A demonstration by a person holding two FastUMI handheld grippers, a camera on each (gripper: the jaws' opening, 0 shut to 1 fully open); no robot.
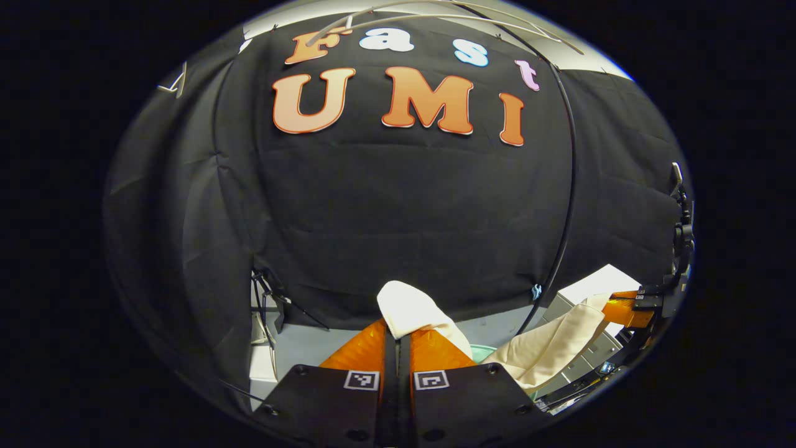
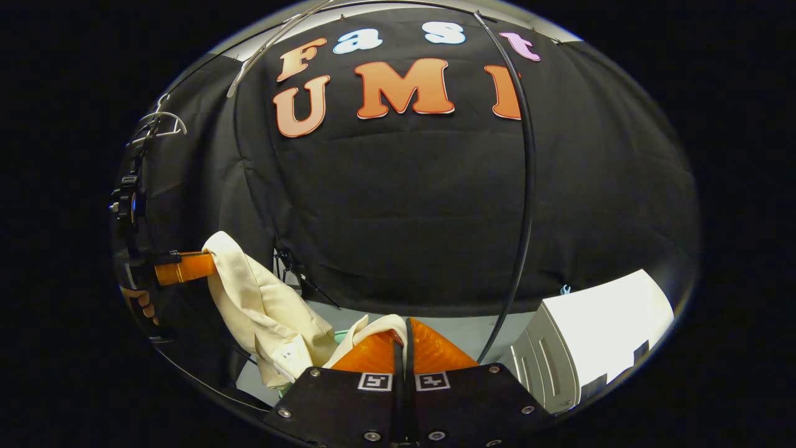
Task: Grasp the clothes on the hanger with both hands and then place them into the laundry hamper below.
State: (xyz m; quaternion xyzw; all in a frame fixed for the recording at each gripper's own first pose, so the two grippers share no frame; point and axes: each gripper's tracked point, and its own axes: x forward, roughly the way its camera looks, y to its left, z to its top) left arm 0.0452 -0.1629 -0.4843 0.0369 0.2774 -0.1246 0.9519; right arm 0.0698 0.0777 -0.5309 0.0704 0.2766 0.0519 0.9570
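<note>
Right, we have the cream garment (image 1: pixel 553 351) pinched in both hands: left gripper (image 1: pixel 398 333) clamped tight on one bunched end, right gripper (image 2: pixel 403 336) on the other. It sags between us, and a sliver of green hamper (image 1: pixel 482 353) sits just below.

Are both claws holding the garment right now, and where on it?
Yes. The left claw pinches one bunched fold of the cream garment; the right claw pinches another fold.

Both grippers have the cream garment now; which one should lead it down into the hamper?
Probably the left gripper: the hamper's green rim sits just beyond its jaws, which pinch the cream garment. The right gripper also grips it.
</note>
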